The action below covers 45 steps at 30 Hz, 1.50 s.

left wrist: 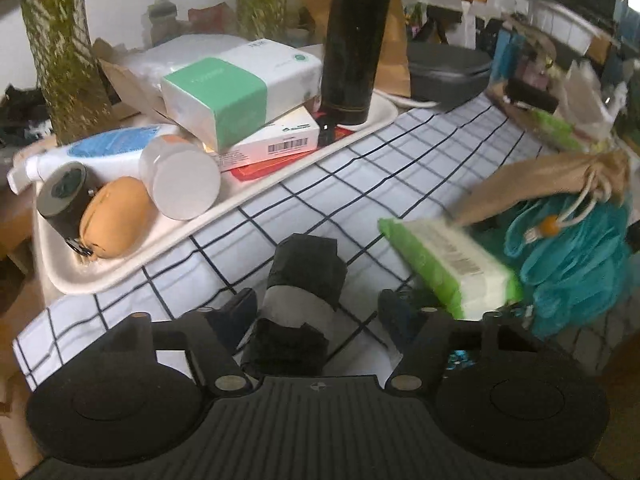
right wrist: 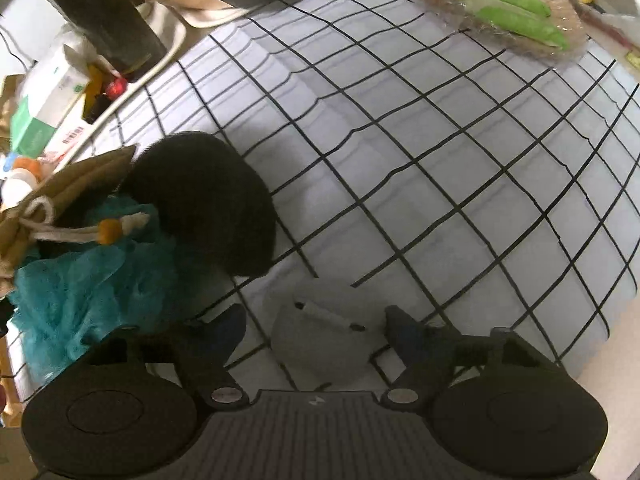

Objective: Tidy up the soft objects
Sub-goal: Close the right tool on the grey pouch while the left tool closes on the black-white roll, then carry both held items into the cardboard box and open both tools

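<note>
The black-and-white roll [left wrist: 300, 300], maybe folded socks, lies on the checked cloth [left wrist: 400, 160] right between the fingers of the left gripper [left wrist: 316, 312]; the jaws stand partly apart with a gap on each side of the roll, so nothing is held yet. In the right wrist view a pale grey pouch [right wrist: 320, 332] lies on the same cloth between the fingers of the right gripper [right wrist: 316, 324] — here too the jaws are half wide and I see no pad pressing on it. Beside it, to the left, are a black puff [right wrist: 208, 204], a teal mesh sponge [right wrist: 88, 280] and a tan drawstring bag [right wrist: 68, 180], with a green wipes pack [left wrist: 448, 264] leaning near them. A white tray [left wrist: 120, 272] with boxes and bottles stands further left. I judge that the step in hand is the grasp — both grippers are placed over a soft thing. The next move needs a gentle closing on each, then a lift clear of the cloth without catching it.
</note>
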Tool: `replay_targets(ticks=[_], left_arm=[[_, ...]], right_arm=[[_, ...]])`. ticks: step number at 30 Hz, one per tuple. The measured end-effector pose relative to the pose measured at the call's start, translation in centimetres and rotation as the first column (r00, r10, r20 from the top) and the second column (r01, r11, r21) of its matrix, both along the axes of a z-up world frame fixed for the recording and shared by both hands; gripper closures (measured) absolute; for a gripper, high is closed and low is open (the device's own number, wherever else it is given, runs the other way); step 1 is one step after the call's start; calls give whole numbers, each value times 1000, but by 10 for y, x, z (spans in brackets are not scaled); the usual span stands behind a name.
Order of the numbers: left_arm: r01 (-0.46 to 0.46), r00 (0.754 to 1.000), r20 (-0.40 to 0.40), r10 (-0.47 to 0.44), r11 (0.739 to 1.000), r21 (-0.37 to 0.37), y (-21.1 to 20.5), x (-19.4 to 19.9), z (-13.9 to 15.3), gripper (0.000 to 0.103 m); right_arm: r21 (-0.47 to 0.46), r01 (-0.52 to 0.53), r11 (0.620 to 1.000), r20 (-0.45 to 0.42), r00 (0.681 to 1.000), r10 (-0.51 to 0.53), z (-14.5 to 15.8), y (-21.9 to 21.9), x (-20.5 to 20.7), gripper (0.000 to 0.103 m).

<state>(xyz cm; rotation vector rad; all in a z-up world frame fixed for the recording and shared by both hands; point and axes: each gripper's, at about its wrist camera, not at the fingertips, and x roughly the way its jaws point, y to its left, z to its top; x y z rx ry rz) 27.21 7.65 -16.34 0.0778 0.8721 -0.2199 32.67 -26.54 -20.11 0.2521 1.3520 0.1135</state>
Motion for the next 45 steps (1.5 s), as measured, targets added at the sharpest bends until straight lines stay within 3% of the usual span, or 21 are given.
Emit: replay_targets(ticks=[2, 11, 22, 23, 24, 29, 40, 45], left_arm=[[-12, 1000, 7, 12, 998, 60, -3, 1, -3, 59], [-60, 998, 14, 61, 998, -31, 6, -1, 4, 60], [-98, 991, 85, 101, 994, -37, 8, -13, 25, 60], [-102, 990, 91, 105, 994, -39, 8, -15, 28, 60], [-106, 989, 97, 109, 993, -42, 8, -17, 31, 60], [-101, 983, 147, 109, 993, -58, 0, -37, 54, 60], [-88, 973, 205, 110, 989, -116, -6, -82, 110, 60], [-92, 970, 211, 117, 988, -124, -15, -102, 138, 60]], right_arm=[[-49, -15, 999, 10, 1000, 16, 0, 5, 1, 41], [-138, -61, 989, 46, 997, 68, 10, 11, -8, 51], [-235, -64, 970, 191, 975, 110, 44, 13, -19, 55], [-238, -63, 969, 205, 972, 113, 47, 13, -20, 57], [-241, -63, 969, 215, 970, 116, 50, 13, -21, 70], [-250, -71, 966, 287, 947, 144, 72, 16, -33, 74], [-64, -81, 995, 352, 931, 98, 110, -26, -62, 76], [-34, -127, 991, 414, 901, 130, 141, -34, -90, 76]])
